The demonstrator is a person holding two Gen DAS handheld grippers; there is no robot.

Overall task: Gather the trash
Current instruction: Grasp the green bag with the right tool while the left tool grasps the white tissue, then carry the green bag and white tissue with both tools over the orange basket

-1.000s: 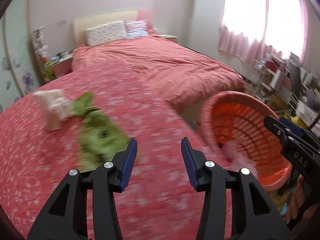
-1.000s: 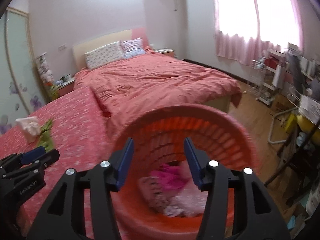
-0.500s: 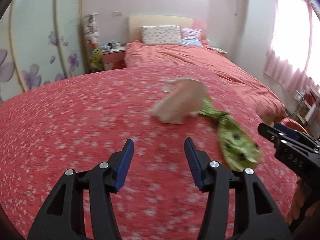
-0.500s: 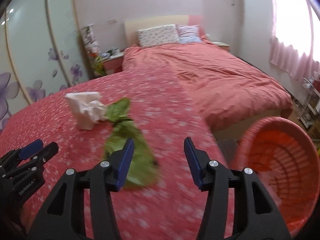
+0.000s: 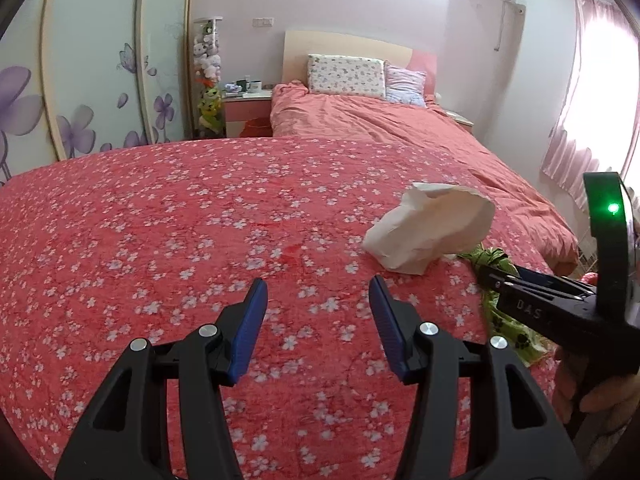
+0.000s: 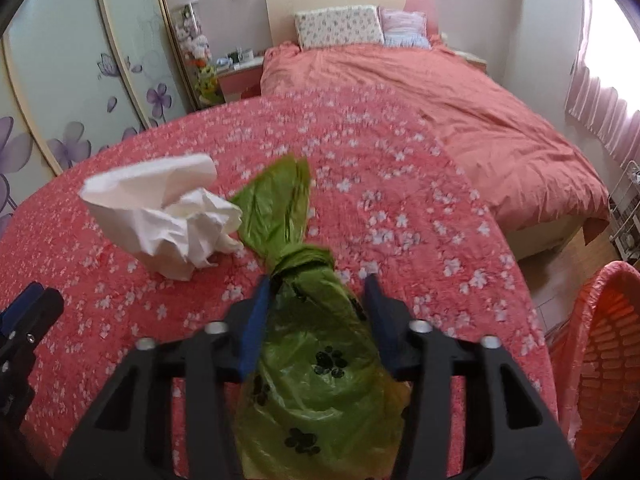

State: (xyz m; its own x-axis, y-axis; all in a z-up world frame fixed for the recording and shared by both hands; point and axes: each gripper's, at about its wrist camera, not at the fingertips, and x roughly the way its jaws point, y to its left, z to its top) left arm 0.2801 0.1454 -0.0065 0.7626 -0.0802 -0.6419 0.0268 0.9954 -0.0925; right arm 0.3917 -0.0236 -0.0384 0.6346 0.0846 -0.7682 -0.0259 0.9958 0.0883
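A pink bedroom: on the floral red bedspread lie a crumpled white tissue and, touching it, a knotted green bag. The right gripper straddles the bag, fingers closing. The left gripper hangs released above bare cloth, nothing between its fingers.

Left gripper: black plastic frame with triangular cut-outs, blue ribbed finger pads, silver round screws at pivots. Right gripper: same build, white "DAS" lettering, green indicator light above that lettering.
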